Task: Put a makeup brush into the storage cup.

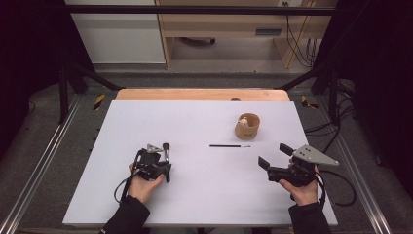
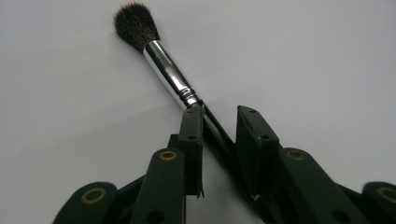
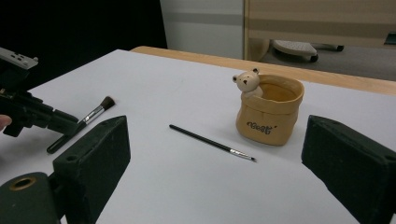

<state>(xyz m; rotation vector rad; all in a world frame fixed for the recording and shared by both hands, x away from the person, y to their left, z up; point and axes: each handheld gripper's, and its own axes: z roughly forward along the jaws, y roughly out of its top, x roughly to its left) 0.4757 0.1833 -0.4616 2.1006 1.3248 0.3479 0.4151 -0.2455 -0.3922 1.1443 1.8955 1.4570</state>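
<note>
Bear (image 3: 246, 82) on pot (image 3: 268, 112): right gripper view.

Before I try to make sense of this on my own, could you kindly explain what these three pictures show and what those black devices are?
A person at a white table holds a handheld two-jaw gripper in each hand. One picture looks down from above; the other two come from cameras riding on the grippers. On the table lie a fluffy makeup brush, a thin black brush and a tan bear-decorated pot. The left gripper has the fluffy brush's handle between its jaws; one jaw touches it, the other stands apart. The right gripper is open and holds nothing.
</note>
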